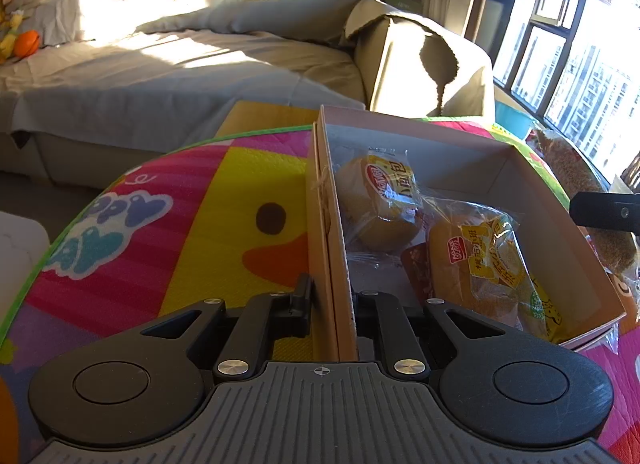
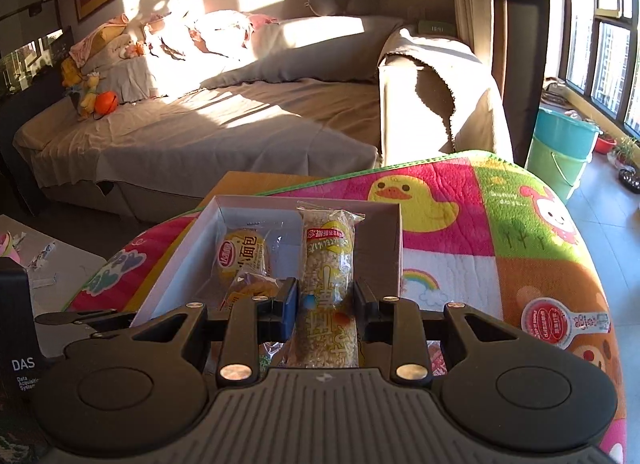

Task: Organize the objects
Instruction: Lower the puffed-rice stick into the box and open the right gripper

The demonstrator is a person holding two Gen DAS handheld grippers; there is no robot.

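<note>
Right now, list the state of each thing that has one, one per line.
Box: open, no lid on, left wall gripped.
Left gripper: jaws shut on the box wall.
Right gripper: jaws shut on the rice cracker bar.
Rice cracker bar: sealed in its wrapper, held over the box.
Bread buns: wrapped, lying inside the box.

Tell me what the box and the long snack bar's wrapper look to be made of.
Box: looks like thin paperboard, matte, tan outside and pale inside; the wall pinched by the left gripper shows a raw cut edge. Rice bar wrapper in the right gripper: clear glossy plastic film, probably; the puffed grains show through and the crimped end catches glare.
</note>
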